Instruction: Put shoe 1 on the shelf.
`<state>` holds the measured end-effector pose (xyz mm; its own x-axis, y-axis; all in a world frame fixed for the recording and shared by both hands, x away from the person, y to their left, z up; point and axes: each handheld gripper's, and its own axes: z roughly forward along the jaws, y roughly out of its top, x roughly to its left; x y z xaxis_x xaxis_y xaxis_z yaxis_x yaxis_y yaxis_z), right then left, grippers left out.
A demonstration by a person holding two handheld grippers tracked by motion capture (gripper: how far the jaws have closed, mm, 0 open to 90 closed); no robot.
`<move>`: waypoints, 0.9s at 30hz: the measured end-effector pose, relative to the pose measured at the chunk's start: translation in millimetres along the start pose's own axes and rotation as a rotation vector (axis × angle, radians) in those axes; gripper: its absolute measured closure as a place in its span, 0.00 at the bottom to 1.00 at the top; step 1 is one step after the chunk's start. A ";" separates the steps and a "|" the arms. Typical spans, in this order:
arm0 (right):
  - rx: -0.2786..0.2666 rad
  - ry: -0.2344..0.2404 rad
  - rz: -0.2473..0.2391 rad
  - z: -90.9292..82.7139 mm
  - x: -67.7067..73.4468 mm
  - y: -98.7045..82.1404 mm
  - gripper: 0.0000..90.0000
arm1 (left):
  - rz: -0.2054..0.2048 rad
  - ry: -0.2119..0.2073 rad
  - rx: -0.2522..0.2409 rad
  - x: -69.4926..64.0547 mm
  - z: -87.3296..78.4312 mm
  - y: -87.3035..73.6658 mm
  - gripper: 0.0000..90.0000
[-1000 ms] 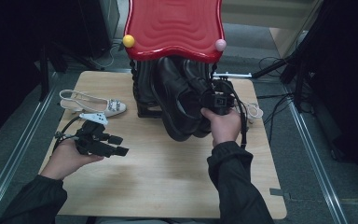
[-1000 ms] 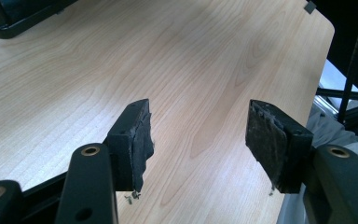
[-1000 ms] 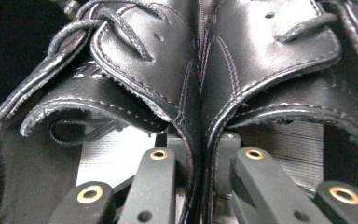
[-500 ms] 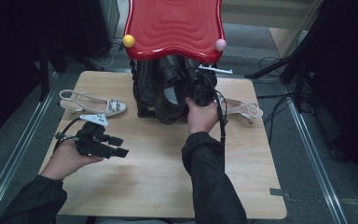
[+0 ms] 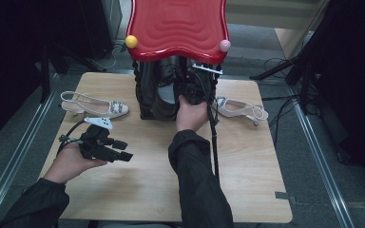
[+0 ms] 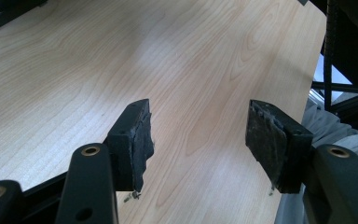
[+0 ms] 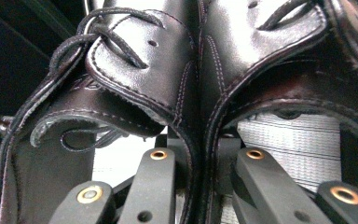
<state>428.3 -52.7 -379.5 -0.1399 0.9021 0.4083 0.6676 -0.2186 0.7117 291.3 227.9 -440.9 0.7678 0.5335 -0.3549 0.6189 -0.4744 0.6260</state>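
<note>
Black leather shoes (image 7: 186, 70) clamped between right hand-held gripper (image 7: 200, 163) jaws, under red shelf (image 5: 178, 28).

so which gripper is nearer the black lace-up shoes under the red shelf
Right. The right gripper is clamped on the black lace-up shoes, while the left gripper stands open over the table, well short of them.

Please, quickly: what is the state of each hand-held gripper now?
Left hand-held gripper: open, empty.
Right hand-held gripper: shut on the black shoes.
</note>
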 end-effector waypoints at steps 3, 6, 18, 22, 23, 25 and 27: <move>-0.003 -0.008 0.017 3.9 1.4 2.6 0.91 | 0.001 0.000 0.000 0.7 0.0 -0.1 0.45; -0.005 -0.015 0.013 5.7 2.8 2.0 0.90 | -0.001 -0.001 -0.001 1.0 -0.2 -0.4 0.45; 0.025 0.008 -0.001 10.4 6.4 0.7 0.80 | -0.003 -0.002 -0.015 1.9 0.1 0.0 0.45; 0.029 0.005 -0.022 11.6 8.3 -0.6 0.75 | -0.006 -0.003 -0.014 2.0 0.3 0.2 0.45; 0.036 0.002 -0.028 12.2 9.2 -1.3 0.74 | -0.004 -0.002 -0.014 2.1 0.1 0.1 0.45; 0.041 0.000 -0.038 12.7 10.4 -2.6 0.72 | -0.005 -0.002 -0.015 2.1 0.0 0.1 0.45; 0.040 0.002 -0.039 12.9 9.8 -2.4 0.72 | -0.007 -0.003 -0.018 2.3 -0.3 -0.1 0.45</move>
<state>434.8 -38.5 -384.6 -0.1679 0.9086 0.3824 0.6900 -0.1687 0.7038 293.0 229.3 -441.6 0.7642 0.5347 -0.3607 0.6210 -0.4585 0.6358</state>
